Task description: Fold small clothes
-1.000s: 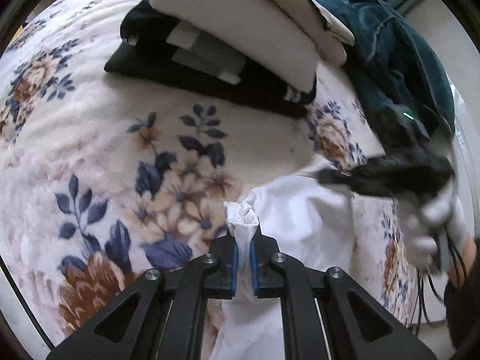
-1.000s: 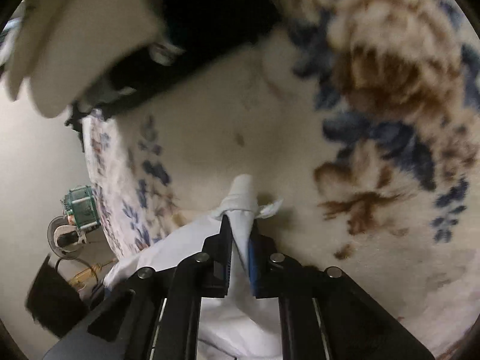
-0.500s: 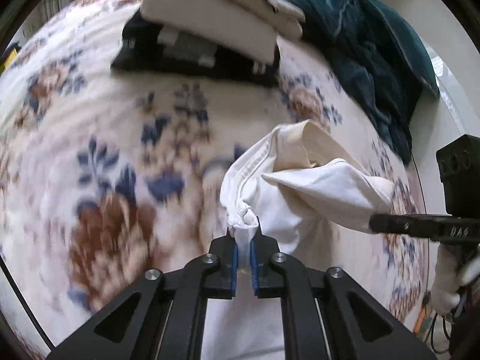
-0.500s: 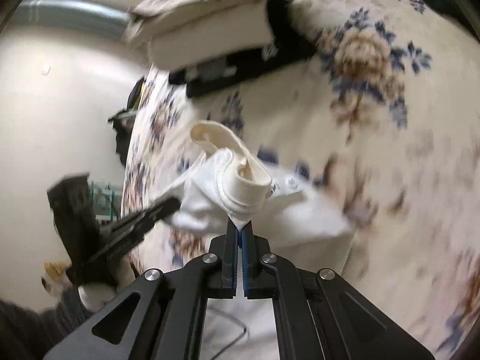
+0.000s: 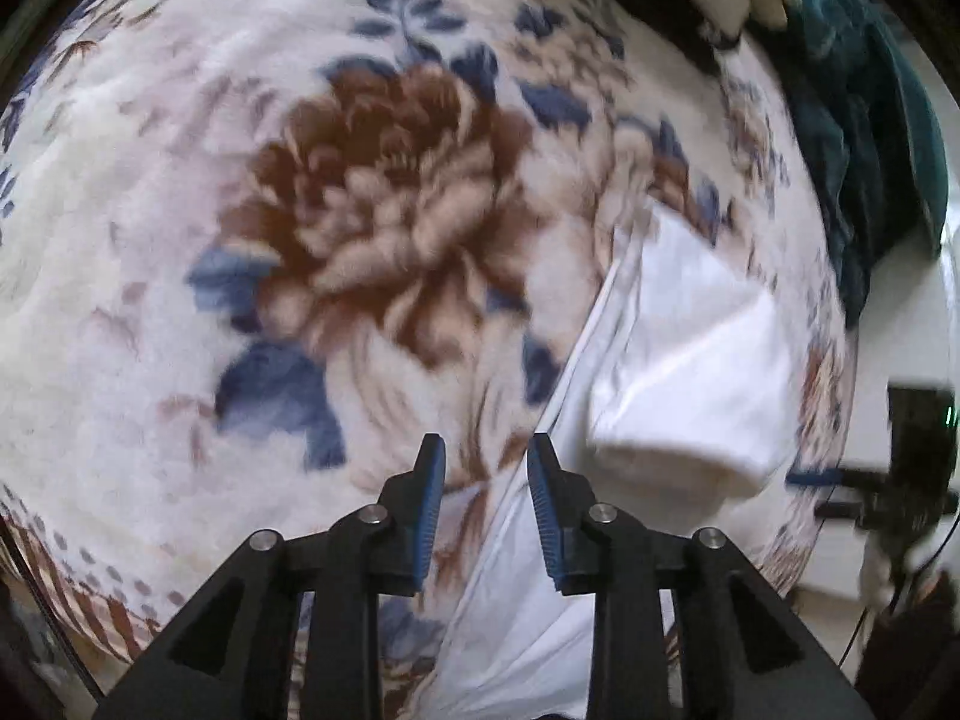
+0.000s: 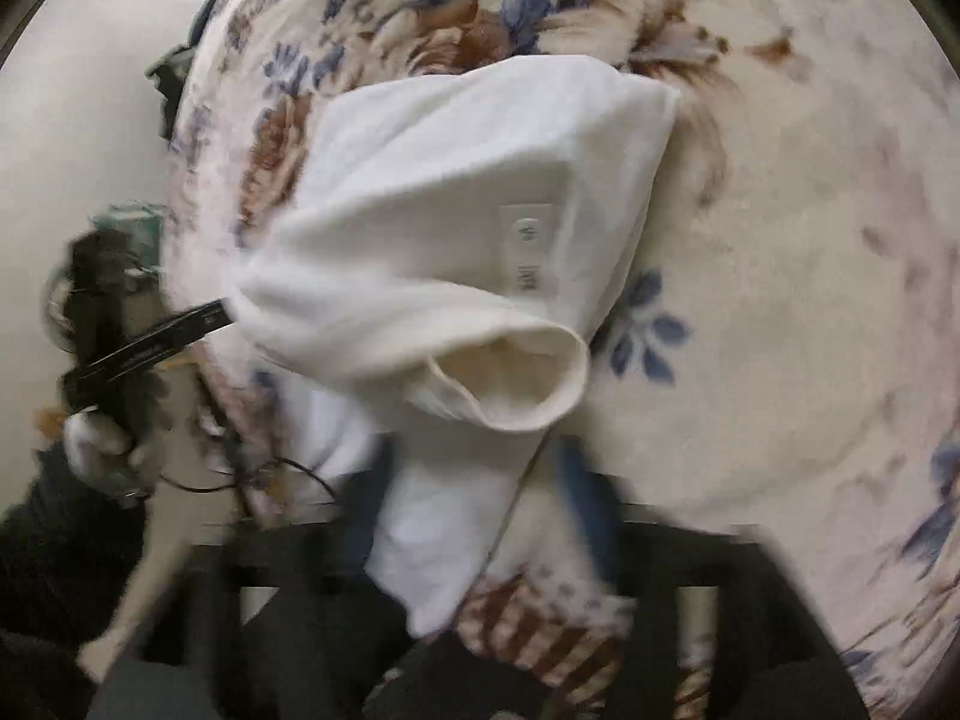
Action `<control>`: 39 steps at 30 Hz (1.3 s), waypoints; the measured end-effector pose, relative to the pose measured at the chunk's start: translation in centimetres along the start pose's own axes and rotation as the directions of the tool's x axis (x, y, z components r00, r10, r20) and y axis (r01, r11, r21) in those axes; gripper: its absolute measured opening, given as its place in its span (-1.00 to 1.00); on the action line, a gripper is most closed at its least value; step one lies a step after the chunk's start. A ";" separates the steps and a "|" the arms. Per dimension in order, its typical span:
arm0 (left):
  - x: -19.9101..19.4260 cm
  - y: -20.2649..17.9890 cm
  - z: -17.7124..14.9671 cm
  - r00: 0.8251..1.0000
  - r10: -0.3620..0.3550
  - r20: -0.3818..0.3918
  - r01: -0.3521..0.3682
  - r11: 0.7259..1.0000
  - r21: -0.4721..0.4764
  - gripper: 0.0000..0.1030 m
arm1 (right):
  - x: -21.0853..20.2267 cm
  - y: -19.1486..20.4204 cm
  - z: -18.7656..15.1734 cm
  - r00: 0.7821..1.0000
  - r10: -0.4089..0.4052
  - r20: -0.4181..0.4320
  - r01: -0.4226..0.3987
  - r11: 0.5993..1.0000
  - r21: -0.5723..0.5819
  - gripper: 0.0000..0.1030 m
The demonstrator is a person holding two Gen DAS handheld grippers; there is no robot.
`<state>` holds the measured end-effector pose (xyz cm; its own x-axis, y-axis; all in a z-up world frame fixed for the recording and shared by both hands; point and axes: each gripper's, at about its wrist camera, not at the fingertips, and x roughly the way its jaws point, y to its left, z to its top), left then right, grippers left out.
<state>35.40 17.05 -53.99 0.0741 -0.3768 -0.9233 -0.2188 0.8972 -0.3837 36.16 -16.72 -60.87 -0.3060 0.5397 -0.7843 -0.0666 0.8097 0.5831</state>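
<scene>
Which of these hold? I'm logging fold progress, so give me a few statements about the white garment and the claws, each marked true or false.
1. The white garment lies on a floral blanket. True.
2. The left claw is clamped on the garment. False: its jaws stand apart and are opening, with only the blanket between them and the garment's edge beside the right-hand finger.
3. A white label shows on the garment. True.
4. The garment is spread flat in a single layer. False: one part is folded over the rest, with an open cuff at its end.
5. A dark teal cloth lies at the blanket's edge. True.
</scene>
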 end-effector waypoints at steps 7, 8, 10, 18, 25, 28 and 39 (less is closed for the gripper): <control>1.3 -6.3 4.9 0.999 0.019 0.050 -0.023 0.995 0.094 -0.49 | -3.9 -1.7 0.6 0.977 0.103 0.188 -0.132 0.980 0.149 0.46; 1.9 -7.4 5.5 0.998 0.029 0.054 -0.035 0.992 0.120 -0.49 | -4.0 -1.9 1.4 0.972 0.086 0.221 -0.126 0.977 0.174 0.46; 3.1 -9.3 6.6 0.998 0.041 0.049 -0.049 0.984 0.171 -0.49 | -3.6 -1.8 3.0 0.953 0.071 0.295 -0.131 0.973 0.190 0.46; 8.0 -10.3 6.6 0.984 0.175 -0.033 -0.159 0.946 0.281 -0.49 | 2.6 -0.6 2.4 0.938 -0.323 0.127 0.302 0.939 0.163 0.45; 4.7 -9.7 6.8 0.993 0.118 0.022 -0.120 0.972 0.200 -0.49 | 1.0 -4.1 -2.0 0.960 -0.262 0.102 0.227 0.936 0.269 0.45; 3.9 -11.3 7.3 0.995 0.085 0.051 -0.094 0.972 0.215 -0.49 | -3.5 -5.0 -1.6 0.948 -0.189 0.258 0.091 0.933 0.347 0.45; 8.5 -10.8 9.5 0.994 0.106 -0.027 -0.094 0.952 0.290 -0.41 | -0.3 -6.5 4.7 0.972 -0.179 0.151 0.108 0.915 0.388 0.40</control>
<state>47.66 6.33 -57.79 0.0244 -0.2852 -0.9582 0.0668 0.9568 -0.2831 41.11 -21.04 -65.40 -0.1423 0.4148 -0.8987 0.2749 0.8888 0.3667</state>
